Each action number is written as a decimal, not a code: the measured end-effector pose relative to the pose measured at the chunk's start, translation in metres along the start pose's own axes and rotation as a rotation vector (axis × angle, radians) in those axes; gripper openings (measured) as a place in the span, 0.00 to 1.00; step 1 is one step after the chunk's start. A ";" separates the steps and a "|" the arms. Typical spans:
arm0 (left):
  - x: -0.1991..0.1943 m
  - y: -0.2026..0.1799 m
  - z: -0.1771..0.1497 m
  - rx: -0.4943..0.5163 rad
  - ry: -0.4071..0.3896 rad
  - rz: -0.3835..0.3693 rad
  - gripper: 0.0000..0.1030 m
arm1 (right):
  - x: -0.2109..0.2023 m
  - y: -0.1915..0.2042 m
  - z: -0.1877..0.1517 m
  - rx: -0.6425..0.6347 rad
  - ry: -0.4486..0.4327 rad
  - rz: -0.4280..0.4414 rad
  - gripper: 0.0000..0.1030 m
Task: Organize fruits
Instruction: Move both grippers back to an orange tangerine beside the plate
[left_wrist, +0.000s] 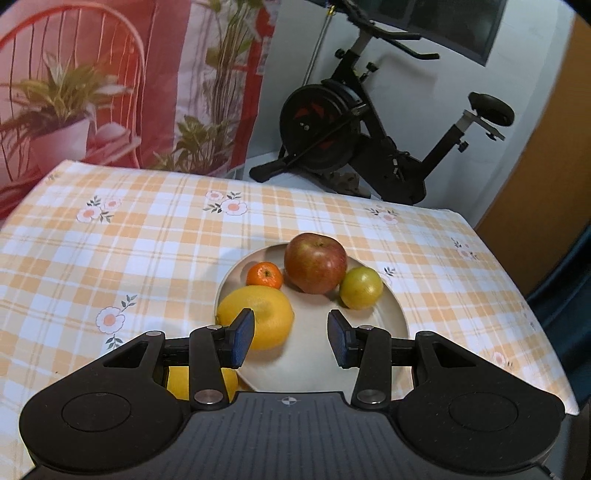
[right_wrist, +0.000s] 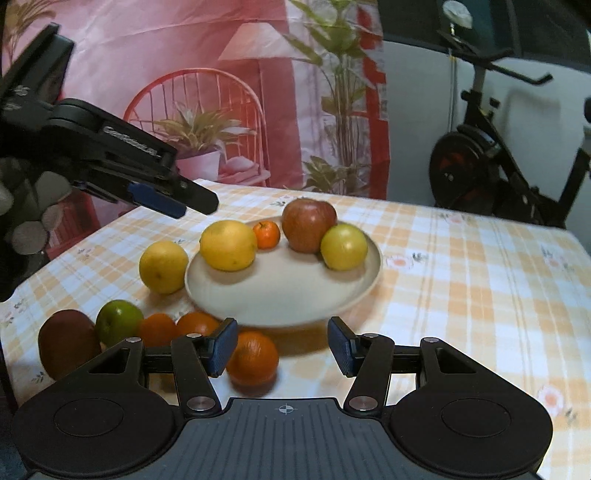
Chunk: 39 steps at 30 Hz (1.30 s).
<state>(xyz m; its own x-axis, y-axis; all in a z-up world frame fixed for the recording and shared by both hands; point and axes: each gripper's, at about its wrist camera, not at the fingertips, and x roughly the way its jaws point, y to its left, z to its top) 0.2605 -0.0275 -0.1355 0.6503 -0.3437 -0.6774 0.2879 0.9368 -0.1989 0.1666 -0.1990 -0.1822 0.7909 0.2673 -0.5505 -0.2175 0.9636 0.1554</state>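
Note:
A beige plate (right_wrist: 284, 299) on the checked cloth holds a red apple (right_wrist: 309, 225), a small mandarin (right_wrist: 266, 234), a yellow-green fruit (right_wrist: 343, 246) and a big yellow citrus (right_wrist: 228, 245). Off the plate lie another yellow citrus (right_wrist: 163, 266), a green fruit (right_wrist: 119, 321), a brown fruit (right_wrist: 66, 341) and three oranges, the nearest (right_wrist: 253, 356) by my right gripper's left pad. My right gripper (right_wrist: 282, 347) is open and empty. My left gripper (left_wrist: 291, 332) hovers open over the plate (left_wrist: 395, 314), beside the big citrus (left_wrist: 264, 314), and reaches in from the upper left (right_wrist: 177, 206).
The table's far edge and right edge (left_wrist: 517, 295) drop off to the floor. An exercise bike (left_wrist: 351, 129) stands behind the table, and a printed pink curtain (left_wrist: 129, 74) hangs at the back left. Bare cloth (right_wrist: 480, 295) lies right of the plate.

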 end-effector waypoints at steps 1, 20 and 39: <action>-0.003 -0.003 -0.002 0.012 -0.005 0.007 0.44 | -0.002 0.001 -0.003 0.005 -0.002 0.002 0.49; -0.030 -0.007 -0.033 0.023 -0.016 0.095 0.44 | 0.015 0.015 -0.018 -0.028 0.026 0.038 0.42; -0.020 -0.004 -0.045 0.005 0.080 0.092 0.44 | 0.019 0.011 -0.021 -0.015 0.043 0.072 0.33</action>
<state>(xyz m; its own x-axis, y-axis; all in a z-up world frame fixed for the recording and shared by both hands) 0.2142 -0.0215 -0.1531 0.6163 -0.2495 -0.7470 0.2327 0.9638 -0.1300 0.1670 -0.1834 -0.2078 0.7477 0.3352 -0.5733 -0.2815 0.9418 0.1836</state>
